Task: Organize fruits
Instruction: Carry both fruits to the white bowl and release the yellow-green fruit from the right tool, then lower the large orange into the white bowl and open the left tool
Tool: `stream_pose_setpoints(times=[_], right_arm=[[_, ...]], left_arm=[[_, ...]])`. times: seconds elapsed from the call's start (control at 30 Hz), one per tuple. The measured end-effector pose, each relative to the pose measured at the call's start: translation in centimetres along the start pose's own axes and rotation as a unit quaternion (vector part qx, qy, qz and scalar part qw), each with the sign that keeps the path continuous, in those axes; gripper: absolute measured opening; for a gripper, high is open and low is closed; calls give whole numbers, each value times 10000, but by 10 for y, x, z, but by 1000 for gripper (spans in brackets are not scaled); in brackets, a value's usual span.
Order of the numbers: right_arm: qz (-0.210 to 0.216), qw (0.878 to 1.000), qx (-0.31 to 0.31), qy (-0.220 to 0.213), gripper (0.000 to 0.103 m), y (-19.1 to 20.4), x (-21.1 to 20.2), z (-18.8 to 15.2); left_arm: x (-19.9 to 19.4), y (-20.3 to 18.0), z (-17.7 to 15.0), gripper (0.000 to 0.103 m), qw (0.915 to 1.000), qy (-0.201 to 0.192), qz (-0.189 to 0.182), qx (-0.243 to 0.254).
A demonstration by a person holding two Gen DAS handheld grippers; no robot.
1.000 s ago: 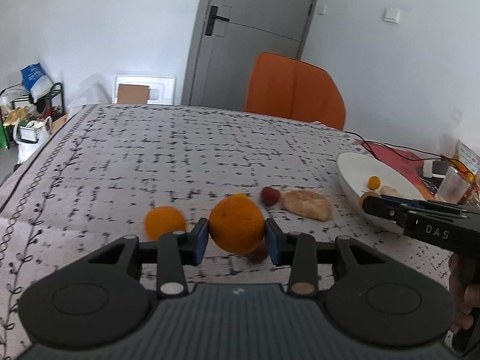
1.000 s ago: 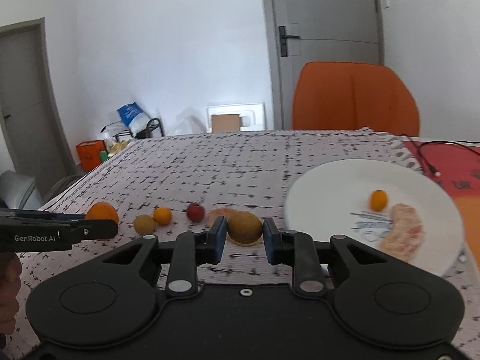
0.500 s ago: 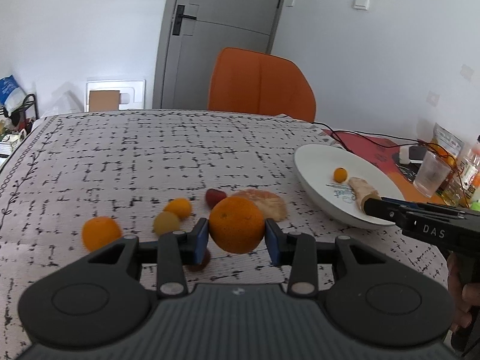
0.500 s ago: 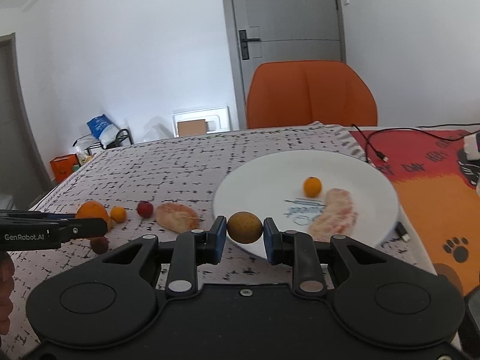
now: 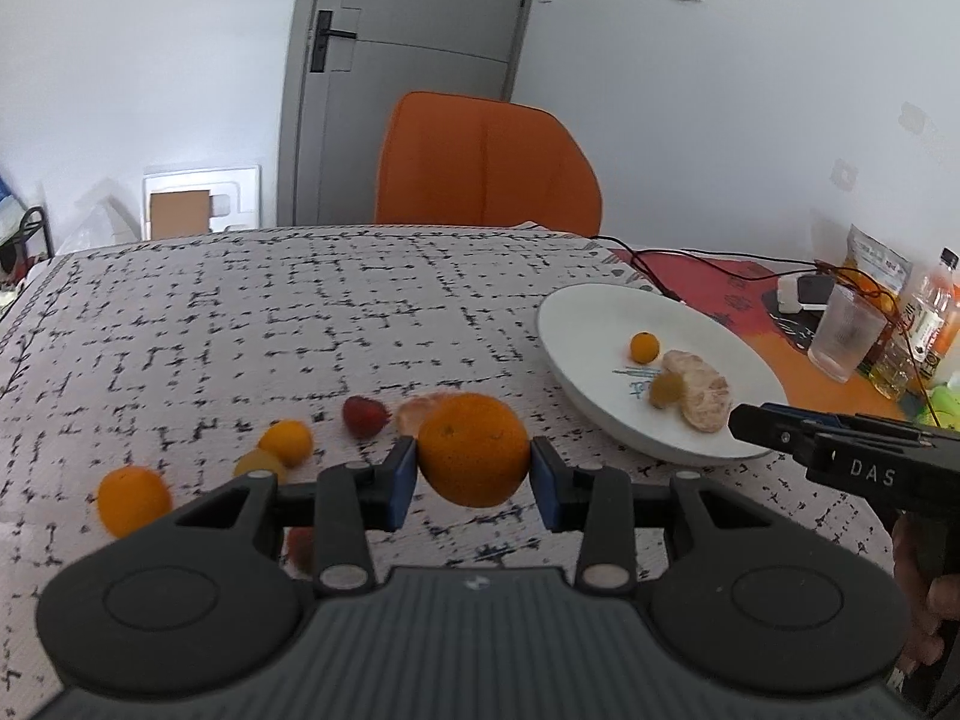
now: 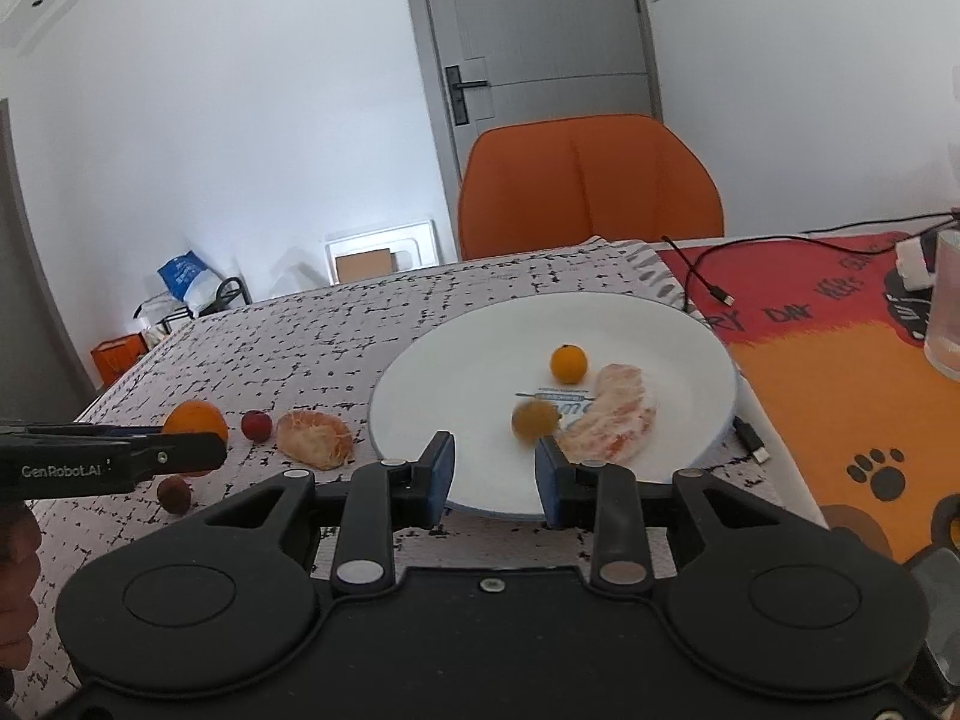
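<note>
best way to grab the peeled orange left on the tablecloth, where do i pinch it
Pinch the peeled orange across its shorter width, coming from above. It lies flat and oblong on the tablecloth, with the red fruit close on its left, so keep the pads clear of that and squeeze gently.

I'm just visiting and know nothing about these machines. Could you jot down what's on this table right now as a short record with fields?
Surface: patterned tablecloth
Left claw: shut on a large orange
Right claw: jaws opening, nothing between them
Plate: white; holds a small orange fruit, a peeled citrus piece and a blurred yellow-brown fruit
Loose on the cloth: another peeled citrus piece, a red fruit, a dark reddish fruit
Behind the table: orange chair
</note>
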State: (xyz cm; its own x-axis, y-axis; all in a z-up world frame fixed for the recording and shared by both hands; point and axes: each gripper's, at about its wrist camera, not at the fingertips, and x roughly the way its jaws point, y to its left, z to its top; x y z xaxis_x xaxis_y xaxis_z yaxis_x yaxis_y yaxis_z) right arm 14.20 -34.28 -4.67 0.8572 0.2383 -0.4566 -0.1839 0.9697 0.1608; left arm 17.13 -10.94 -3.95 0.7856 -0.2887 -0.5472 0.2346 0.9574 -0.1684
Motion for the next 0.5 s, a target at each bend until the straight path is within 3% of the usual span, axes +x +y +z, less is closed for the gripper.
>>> stream_pose_setpoints(times=[0.5], right_arm=[[-230,9991,308,-150,35,-26,-14,-6]], left_arm=[[28,-49,13,39,9976,62,-435,528]])
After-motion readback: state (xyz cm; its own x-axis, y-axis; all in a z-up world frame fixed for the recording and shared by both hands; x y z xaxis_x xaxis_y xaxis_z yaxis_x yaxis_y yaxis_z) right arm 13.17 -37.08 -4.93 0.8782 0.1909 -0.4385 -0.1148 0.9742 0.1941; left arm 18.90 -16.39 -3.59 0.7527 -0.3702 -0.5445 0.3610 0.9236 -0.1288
